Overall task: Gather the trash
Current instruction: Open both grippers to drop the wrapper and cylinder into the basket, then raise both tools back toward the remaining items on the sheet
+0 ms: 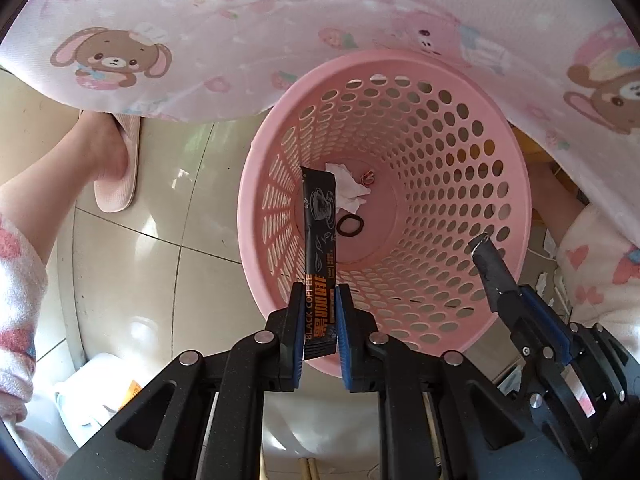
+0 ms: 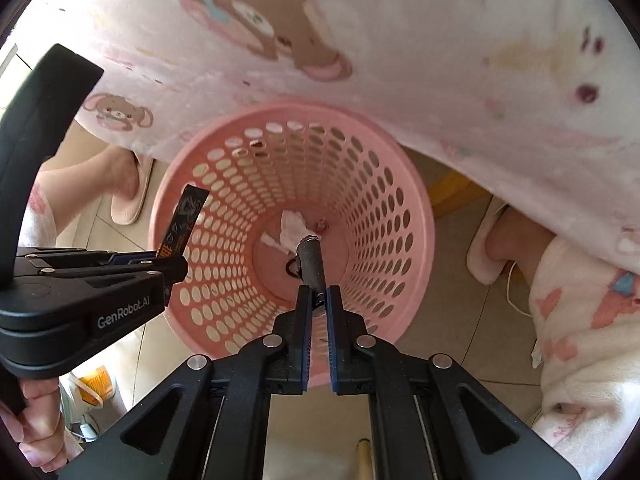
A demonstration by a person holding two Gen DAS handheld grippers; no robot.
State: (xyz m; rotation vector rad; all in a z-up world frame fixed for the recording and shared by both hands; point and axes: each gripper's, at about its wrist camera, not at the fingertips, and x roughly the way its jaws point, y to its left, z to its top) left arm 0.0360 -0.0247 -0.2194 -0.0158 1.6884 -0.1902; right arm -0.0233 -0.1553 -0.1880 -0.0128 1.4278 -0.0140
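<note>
A pink perforated waste basket (image 1: 460, 152) stands on the tiled floor; it also shows in the right wrist view (image 2: 400, 208). At its bottom lie a crumpled white tissue (image 1: 350, 188), a black hair tie (image 1: 349, 225) and a small wrapper bit. My left gripper (image 1: 319, 296) is shut on a black coffee sachet (image 1: 318, 232), held upright above the basket's near rim. My right gripper (image 2: 318, 296) is shut on a dark grey torn wrapper (image 2: 311, 258) over the basket's mouth; the wrapper also shows in the left wrist view (image 1: 486, 264).
The person's pink bunny-print gown (image 1: 240, 40) hangs over the basket's far side. Feet in pink slippers (image 1: 120, 168) stand left and right of it (image 2: 486, 248). A white bag with an orange item (image 1: 100, 396) lies on the floor at lower left.
</note>
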